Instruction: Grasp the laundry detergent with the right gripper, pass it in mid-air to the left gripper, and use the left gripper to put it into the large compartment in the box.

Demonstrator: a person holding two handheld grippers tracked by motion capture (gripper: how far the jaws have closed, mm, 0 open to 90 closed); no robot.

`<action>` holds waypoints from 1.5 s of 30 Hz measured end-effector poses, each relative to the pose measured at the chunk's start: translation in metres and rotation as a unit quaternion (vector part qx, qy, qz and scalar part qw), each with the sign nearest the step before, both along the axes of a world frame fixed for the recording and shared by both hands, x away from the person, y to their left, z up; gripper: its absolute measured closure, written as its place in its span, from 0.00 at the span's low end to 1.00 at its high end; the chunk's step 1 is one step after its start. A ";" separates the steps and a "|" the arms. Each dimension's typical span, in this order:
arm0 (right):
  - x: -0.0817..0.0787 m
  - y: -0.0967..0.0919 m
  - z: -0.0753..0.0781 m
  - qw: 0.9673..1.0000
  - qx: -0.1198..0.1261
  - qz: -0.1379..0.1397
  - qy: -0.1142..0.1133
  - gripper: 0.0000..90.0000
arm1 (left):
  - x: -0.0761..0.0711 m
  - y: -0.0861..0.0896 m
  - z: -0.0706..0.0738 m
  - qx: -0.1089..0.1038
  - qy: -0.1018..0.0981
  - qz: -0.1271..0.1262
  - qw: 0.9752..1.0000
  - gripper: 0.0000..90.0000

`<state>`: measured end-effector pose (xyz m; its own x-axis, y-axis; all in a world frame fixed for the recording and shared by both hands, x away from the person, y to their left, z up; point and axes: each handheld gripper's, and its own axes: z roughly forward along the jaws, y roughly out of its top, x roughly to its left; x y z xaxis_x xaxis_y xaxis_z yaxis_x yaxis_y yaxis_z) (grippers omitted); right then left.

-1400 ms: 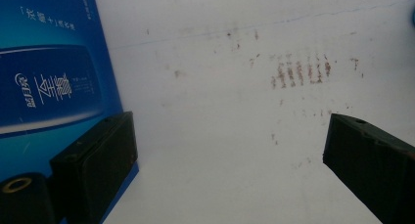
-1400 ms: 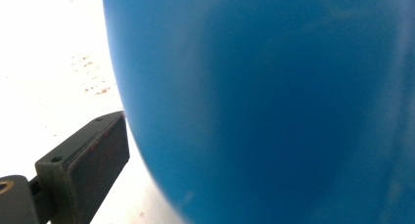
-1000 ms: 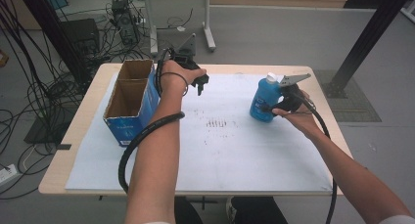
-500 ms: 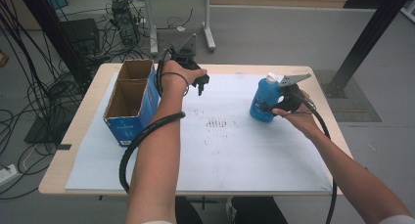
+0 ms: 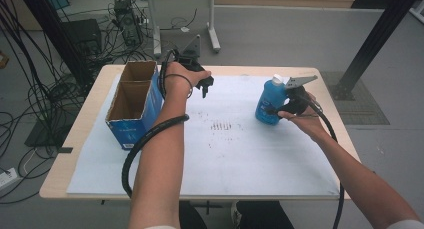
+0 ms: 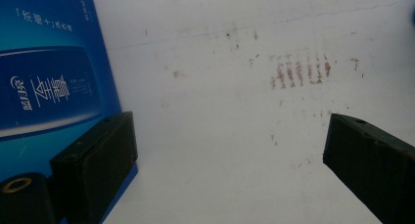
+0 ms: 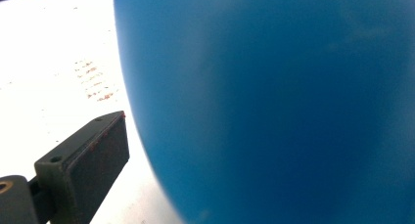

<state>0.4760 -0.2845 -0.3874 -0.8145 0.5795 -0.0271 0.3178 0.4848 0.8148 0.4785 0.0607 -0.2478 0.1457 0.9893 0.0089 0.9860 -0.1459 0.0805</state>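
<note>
A blue bottle (image 5: 270, 100) with a white cap stands upright on the white sheet at the right. My right gripper (image 5: 282, 105) is against its right side, jaws spread around it. In the right gripper view the bottle (image 7: 274, 101) looms close, and one finger (image 7: 85, 160) stands a small gap off its wall; the other finger is hidden. An open blue cardboard box (image 5: 132, 105) stands at the left. My left gripper (image 5: 204, 84) hovers just right of the box, open and holding nothing (image 6: 230, 165), with the box's printed side (image 6: 49, 77) beside its left jaw.
A white paper sheet (image 5: 240, 159) covers most of the wooden table (image 5: 75, 144), with faint brown marks (image 5: 224, 125) at its middle. Black cables trail from both grippers along the forearms. Cables and equipment lie on the floor behind and to the left.
</note>
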 end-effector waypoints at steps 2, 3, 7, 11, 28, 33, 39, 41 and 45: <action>0.000 0.000 0.000 1.000 0.001 -0.001 0.001 0.02 | 0.000 -0.001 0.001 0.001 0.000 -0.001 1.000 0.07; 0.000 0.000 0.000 1.000 0.002 -0.001 0.000 0.02 | 0.000 -0.001 0.001 0.001 0.000 -0.001 1.000 0.07; 0.001 0.000 -0.001 1.000 0.004 0.000 0.000 0.03 | 0.001 -0.001 0.001 0.000 0.000 -0.001 1.000 0.07; 0.001 0.001 -0.001 1.000 0.006 0.002 -0.002 0.05 | 0.001 0.000 0.000 0.000 0.000 -0.001 1.000 0.07; 0.005 0.000 -0.004 1.000 0.016 0.007 -0.004 0.32 | 0.002 0.000 -0.001 0.003 0.002 -0.001 1.000 0.07; 0.006 0.000 -0.004 1.000 0.017 0.013 -0.004 0.41 | 0.003 0.000 -0.002 0.003 0.002 -0.002 1.000 0.07; 0.007 0.000 -0.005 1.000 0.023 0.021 -0.002 0.45 | 0.004 -0.001 -0.002 0.003 0.004 -0.004 1.000 0.07; 0.007 0.000 -0.005 1.000 0.023 0.021 -0.001 0.45 | 0.004 -0.002 -0.002 0.003 0.003 -0.004 1.000 0.07; 0.008 -0.001 -0.005 0.999 0.028 0.022 0.002 0.46 | 0.005 -0.003 -0.001 0.004 0.003 -0.004 1.000 0.07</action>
<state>0.4838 -0.2856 -0.3928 -0.8390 0.5441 0.0082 0.3011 0.4516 0.8399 0.4837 0.0580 -0.2489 0.1540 0.9879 0.0160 0.9852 -0.1547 0.0741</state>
